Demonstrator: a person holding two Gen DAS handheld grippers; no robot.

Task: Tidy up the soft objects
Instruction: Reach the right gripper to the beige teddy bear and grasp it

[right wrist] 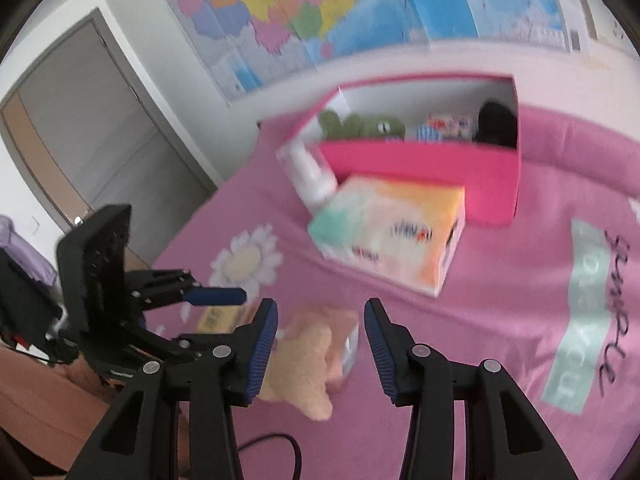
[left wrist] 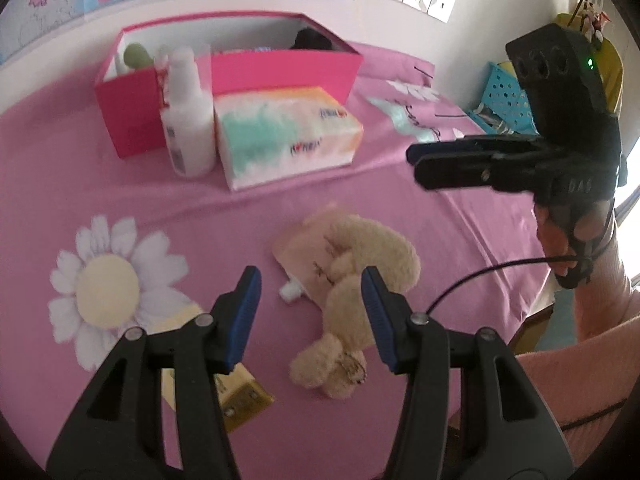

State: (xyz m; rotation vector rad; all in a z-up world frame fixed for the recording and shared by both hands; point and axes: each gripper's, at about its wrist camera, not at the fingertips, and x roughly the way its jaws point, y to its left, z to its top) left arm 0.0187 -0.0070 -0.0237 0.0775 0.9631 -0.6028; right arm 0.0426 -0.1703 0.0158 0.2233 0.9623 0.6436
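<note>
A cream plush bear (left wrist: pixel 352 296) lies on the pink bedsheet, partly over a pale pink pouch (left wrist: pixel 304 256); it also shows in the right wrist view (right wrist: pixel 308 356). My left gripper (left wrist: pixel 312 316) is open just above and in front of the bear, empty. My right gripper (right wrist: pixel 320 344) is open above the bear, empty; it also shows in the left wrist view (left wrist: pixel 420 162) at the right. An open pink box (left wrist: pixel 280 68) at the back holds a green plush (right wrist: pixel 360 126), a black plush (right wrist: pixel 496 124) and a striped item.
A tissue pack (left wrist: pixel 284 132) and a white bottle (left wrist: pixel 186 116) stand in front of the box. A yellow packet (left wrist: pixel 240 396) lies under my left finger. A blue basket (left wrist: pixel 504 92) stands off the bed's right. A cable (left wrist: pixel 480 276) trails from my right hand.
</note>
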